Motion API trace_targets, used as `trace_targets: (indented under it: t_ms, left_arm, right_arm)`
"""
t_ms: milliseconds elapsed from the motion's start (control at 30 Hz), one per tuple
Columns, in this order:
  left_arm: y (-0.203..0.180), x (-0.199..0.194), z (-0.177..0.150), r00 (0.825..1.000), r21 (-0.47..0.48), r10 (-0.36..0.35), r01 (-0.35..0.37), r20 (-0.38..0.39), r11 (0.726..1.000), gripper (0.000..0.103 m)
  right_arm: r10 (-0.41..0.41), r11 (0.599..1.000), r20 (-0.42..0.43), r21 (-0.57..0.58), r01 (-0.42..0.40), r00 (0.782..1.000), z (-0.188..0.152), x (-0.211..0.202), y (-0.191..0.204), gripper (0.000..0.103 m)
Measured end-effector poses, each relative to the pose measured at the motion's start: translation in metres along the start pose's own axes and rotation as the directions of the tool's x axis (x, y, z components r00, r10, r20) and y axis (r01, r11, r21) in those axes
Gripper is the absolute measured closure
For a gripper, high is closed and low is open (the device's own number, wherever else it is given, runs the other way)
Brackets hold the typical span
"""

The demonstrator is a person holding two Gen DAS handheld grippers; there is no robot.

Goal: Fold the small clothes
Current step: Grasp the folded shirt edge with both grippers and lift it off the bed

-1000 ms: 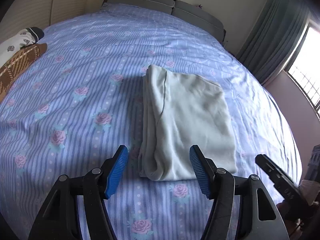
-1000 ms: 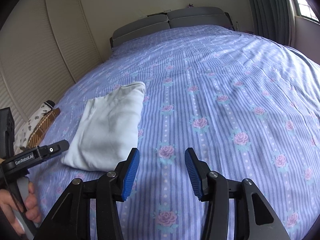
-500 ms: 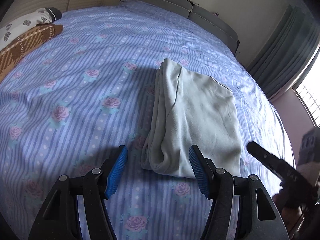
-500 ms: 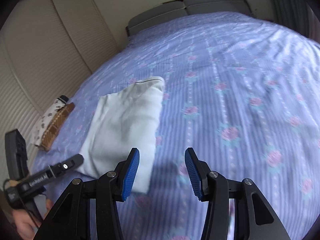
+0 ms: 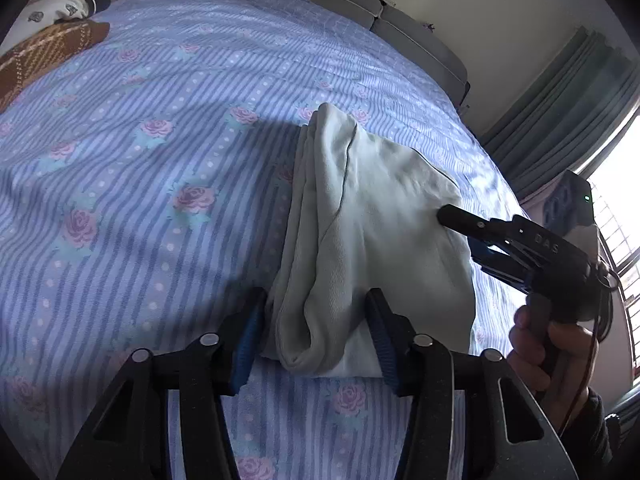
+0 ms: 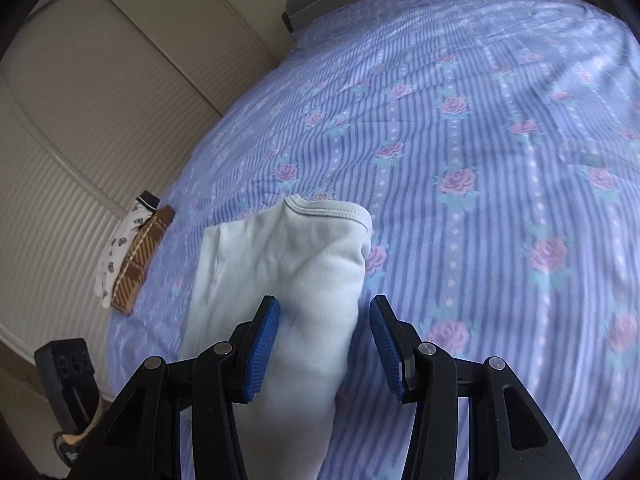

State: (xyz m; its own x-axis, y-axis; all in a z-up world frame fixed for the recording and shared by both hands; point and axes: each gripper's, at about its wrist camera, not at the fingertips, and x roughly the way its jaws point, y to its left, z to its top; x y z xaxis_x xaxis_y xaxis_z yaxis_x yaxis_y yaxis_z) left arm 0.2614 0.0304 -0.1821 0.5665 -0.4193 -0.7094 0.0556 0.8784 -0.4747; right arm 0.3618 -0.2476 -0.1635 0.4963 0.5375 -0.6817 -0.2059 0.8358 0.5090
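A pale mint folded garment [image 5: 372,236] lies on the blue striped, rose-patterned bed sheet [image 5: 140,168]. My left gripper [image 5: 316,336] is open, its jaws on either side of the garment's near thick folded edge. My right gripper [image 6: 324,340] is open, its jaws straddling the garment's [image 6: 288,272] right side edge. In the left wrist view the right gripper [image 5: 480,240] comes in from the right, held by a hand, its tip over the cloth's right edge.
A brown plaid garment [image 5: 36,60] and a white printed one [image 5: 56,8] lie at the bed's far left; they also show in the right wrist view [image 6: 136,256]. Grey headboard [image 5: 360,0], curtains [image 5: 560,112] and window to the right.
Both grippers have moved in on the folded garment: the left to its near edge, the right leftward to its right side. Both stay open.
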Motion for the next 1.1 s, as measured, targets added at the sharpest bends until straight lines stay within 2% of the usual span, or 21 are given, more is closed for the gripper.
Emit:
trace_targets:
  t_ms: [167, 233, 267, 367, 400, 567, 733, 900, 1000, 1100]
  left_arm:
    - [-0.001, 0.006, 0.0, 1.0, 0.009, -0.008, 0.008, -0.007, 1.0, 0.068]
    - [0.0, 0.008, 0.001, 1.0, 0.009, -0.009, 0.009, -0.008, 1.0, 0.075]
    - [-0.001, 0.01, 0.002, 1.0, 0.012, -0.008, 0.008, -0.011, 1.0, 0.082]
    - [-0.004, 0.008, 0.002, 1.0, 0.027, -0.002, 0.002, -0.009, 1.0, 0.085]
    - [-0.004, 0.007, 0.002, 1.0, 0.029, -0.004, 0.004, -0.01, 1.0, 0.086]
    - [-0.005, -0.005, 0.006, 0.999, 0.018, -0.013, 0.014, -0.029, 1.0, 0.087]
    - [-0.006, -0.024, 0.02, 0.998, 0.031, -0.012, 0.014, -0.064, 0.999, 0.087]
    - [0.004, -0.059, 0.036, 0.999, 0.03, -0.006, 0.007, -0.038, 1.0, 0.087]
    - [0.015, -0.08, 0.047, 0.999, 0.017, -0.012, 0.013, -0.038, 1.0, 0.087]
    - [0.03, -0.106, 0.06, 1.0, 0.019, -0.007, 0.007, -0.004, 1.0, 0.087]
  right_arm:
    - [0.084, 0.995, -0.043, 0.049, -0.081, 0.996, 0.008, 0.022, -0.01, 0.054]
    - [0.127, 0.989, -0.049, 0.077, -0.123, 0.991, 0.01, 0.027, -0.015, 0.054]
    - [0.152, 0.985, -0.05, 0.095, -0.147, 0.987, 0.011, 0.03, -0.017, 0.056]
    - [0.175, 0.978, -0.062, 0.124, -0.166, 0.983, 0.012, 0.034, -0.02, 0.082]
    - [0.178, 0.977, -0.061, 0.126, -0.169, 0.982, 0.011, 0.034, -0.02, 0.083]
    - [0.18, 0.977, -0.026, 0.118, -0.176, 0.983, 0.01, 0.016, -0.011, 0.085]
    - [0.175, 0.98, -0.023, 0.097, -0.172, 0.984, 0.016, 0.002, 0.015, 0.086]
    - [0.175, 0.98, -0.031, 0.098, -0.171, 0.984, 0.022, -0.008, 0.043, 0.086]
    - [0.177, 0.98, -0.032, 0.095, -0.174, 0.984, 0.027, -0.011, 0.067, 0.086]
    - [0.189, 0.979, -0.026, 0.079, -0.186, 0.982, 0.033, -0.012, 0.097, 0.086]
